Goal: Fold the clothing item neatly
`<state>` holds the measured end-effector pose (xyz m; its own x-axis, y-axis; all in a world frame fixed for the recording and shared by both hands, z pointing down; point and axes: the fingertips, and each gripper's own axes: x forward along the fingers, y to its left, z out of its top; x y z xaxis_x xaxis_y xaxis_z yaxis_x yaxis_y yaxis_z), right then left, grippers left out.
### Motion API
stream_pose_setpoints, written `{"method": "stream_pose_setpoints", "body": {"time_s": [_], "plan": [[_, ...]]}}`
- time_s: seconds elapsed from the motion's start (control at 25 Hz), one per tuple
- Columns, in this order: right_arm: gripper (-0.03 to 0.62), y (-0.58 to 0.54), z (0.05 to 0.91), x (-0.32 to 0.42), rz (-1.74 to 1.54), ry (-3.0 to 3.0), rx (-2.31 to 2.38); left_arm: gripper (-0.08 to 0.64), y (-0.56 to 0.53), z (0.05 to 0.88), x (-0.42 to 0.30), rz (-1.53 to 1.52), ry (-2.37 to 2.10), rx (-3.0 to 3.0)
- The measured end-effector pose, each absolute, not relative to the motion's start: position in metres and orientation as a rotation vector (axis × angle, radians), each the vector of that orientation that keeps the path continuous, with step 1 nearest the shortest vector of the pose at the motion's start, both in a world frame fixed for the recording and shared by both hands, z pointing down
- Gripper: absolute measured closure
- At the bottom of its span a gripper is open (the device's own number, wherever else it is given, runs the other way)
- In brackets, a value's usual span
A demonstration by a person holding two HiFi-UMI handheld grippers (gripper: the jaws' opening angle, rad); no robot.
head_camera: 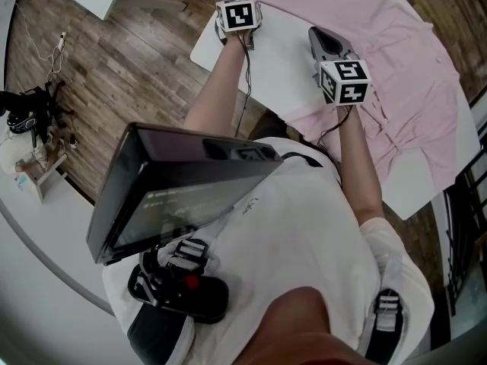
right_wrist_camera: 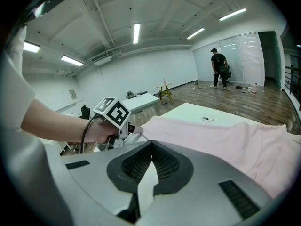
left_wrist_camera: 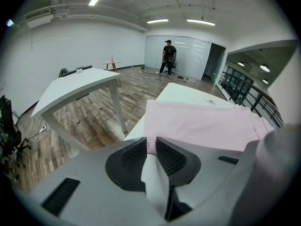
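Floor (head_camera: 129,52) of wood planks takes up the left of the head view, and the white table (head_camera: 266,59) starts at its corner just right of that.

Left gripper (left_wrist_camera: 150,145): held out over the table's near left corner and pointing down. The jaws are drawn in to a narrow slot with the edge of the pink shirt (head_camera: 396,59) caught between the pads. The right gripper view shows the cloth rising in a small peak to this gripper's tip, so I read it as a real pinch. Probable reason: a corner hold lets the edge be lifted and carried over for a fold.

Pink shirt: spread across the table top from the left gripper to the far right edge. It lies mostly flat, with rumples and an overhang toward the right side. No fold is visible yet, so I judge the task to be at an early stage.

Right gripper (right_wrist_camera: 151,145): near the shirt's front edge, jaws fully together. I cannot tell whether a thin bit of cloth sits between them. Likely placed as the second hold on the same edge, so the hem would stay straight when lifted.
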<state>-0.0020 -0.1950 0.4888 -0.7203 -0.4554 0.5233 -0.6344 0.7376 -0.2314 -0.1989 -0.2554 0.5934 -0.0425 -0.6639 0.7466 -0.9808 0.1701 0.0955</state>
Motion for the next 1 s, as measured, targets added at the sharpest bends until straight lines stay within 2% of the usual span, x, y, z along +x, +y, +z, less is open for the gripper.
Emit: {"method": "stream_pose_setpoints", "body": {"time_s": [0.24,0.6,1.0], "plan": [[0.588,-0.193,0.486,0.007,0.553,-2.500,0.857,0.538,-0.256,0.586,-0.193,0.599,-1.778,1.598],[0.588,-0.189,0.465,0.025,0.532,-2.516,0.927,0.539,-0.263,0.528,-0.152,0.551,-1.791,1.785],[0.588,-0.188,0.454,0.073,0.565,-2.467,1.099,0.540,-0.288,0.491,-0.062,0.579,-1.657,2.042]]}}
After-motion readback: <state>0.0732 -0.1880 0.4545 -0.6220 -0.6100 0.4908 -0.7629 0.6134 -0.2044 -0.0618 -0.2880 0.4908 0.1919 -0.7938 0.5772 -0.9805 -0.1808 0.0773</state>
